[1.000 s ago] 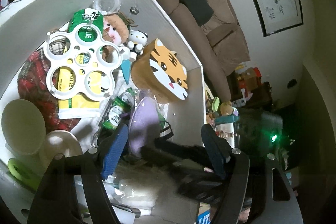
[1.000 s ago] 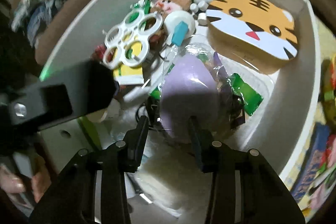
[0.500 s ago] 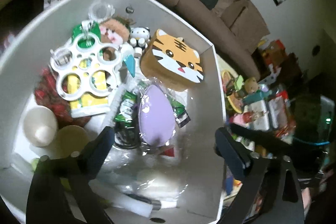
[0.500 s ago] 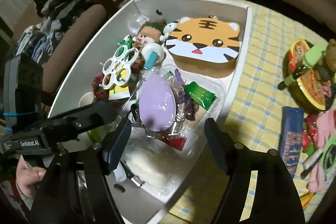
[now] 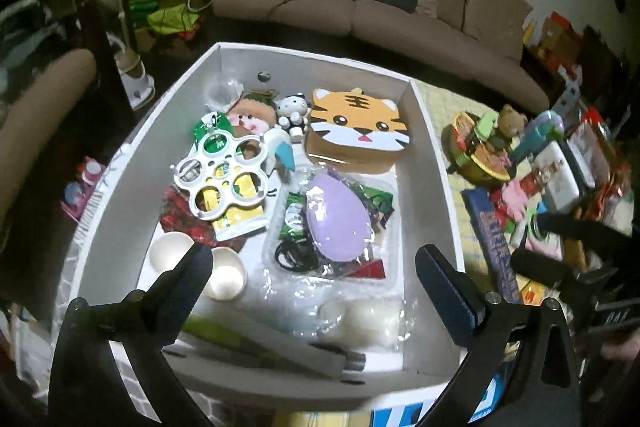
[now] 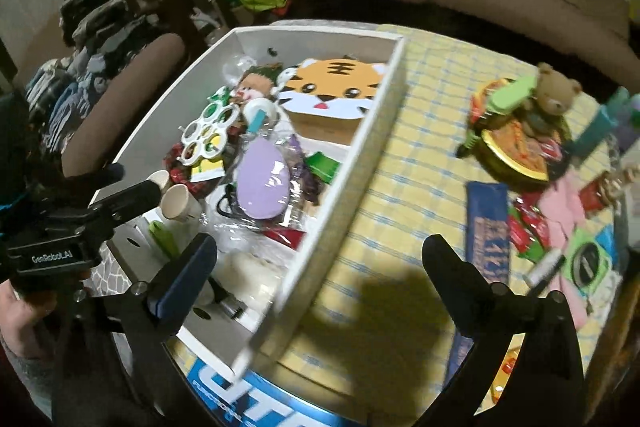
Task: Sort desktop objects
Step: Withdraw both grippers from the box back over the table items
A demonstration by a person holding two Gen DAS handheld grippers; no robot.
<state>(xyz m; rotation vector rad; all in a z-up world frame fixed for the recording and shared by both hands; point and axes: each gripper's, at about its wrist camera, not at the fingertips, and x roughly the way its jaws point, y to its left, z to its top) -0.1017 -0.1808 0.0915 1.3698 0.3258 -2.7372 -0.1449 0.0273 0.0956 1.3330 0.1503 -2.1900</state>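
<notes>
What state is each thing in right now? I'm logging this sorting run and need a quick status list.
left gripper: open, nothing between its fingers, above the box.
right gripper: open, holding nothing.
white box: lidless, crowded with items.
tiger-face box: lid on, lying flat in the white box.
purple egg: whole, inside a clear tray.
two paper cups: empty, tipped over.
teddy bear: on the table, outside the box.

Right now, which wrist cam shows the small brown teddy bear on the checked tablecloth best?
Right wrist view: the small brown teddy bear sits large and unobstructed, its face readable, on the round tin. The left wrist view shows the bear small, near the right edge, crowded by clutter.
</notes>
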